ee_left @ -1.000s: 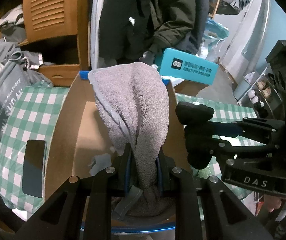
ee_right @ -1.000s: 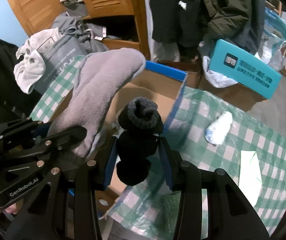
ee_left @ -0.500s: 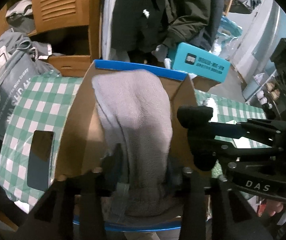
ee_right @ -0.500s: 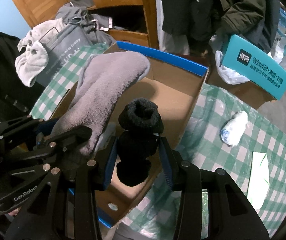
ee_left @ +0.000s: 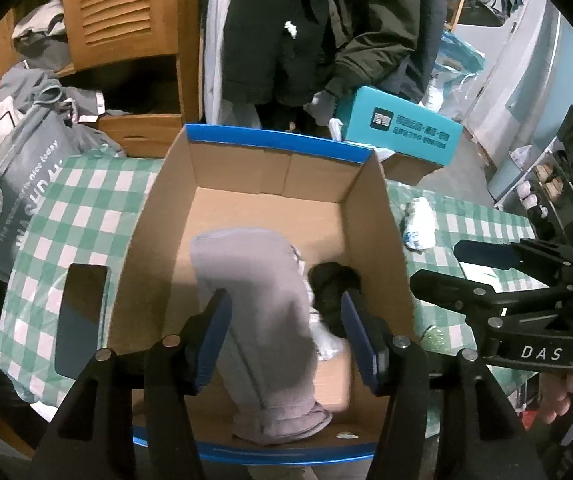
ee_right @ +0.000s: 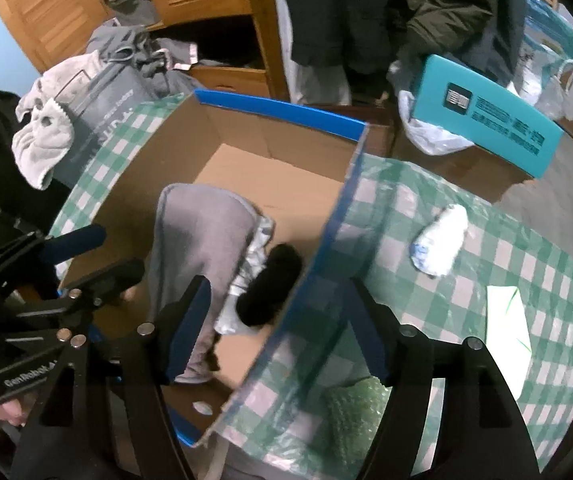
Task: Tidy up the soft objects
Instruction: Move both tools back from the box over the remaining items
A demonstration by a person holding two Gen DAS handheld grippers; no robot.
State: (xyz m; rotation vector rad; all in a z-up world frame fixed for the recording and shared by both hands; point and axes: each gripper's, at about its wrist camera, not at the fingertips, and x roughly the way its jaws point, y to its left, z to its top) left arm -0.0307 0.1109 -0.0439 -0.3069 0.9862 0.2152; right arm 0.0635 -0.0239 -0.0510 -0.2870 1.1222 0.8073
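Green-checked tablecloth point(ee_left: 86, 200) under open blue-rimmed cardboard box point(ee_left: 278, 144) | grey fleece cloth point(ee_left: 262, 320) and black knitted bundle point(ee_right: 270, 292) lie inside, frame centre | left gripper point(ee_left: 286, 336) jaws apart, empty, above cloth | right gripper point(ee_right: 274, 328) spread, straddling box wall.

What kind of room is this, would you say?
Probably a bedroom or closet corner at home: coats hang beside a louvred wooden wardrobe, with clothes piled nearby and a checked cloth on the table.

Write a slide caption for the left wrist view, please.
Open left gripper above the cardboard box, grey towel and black sock inside.
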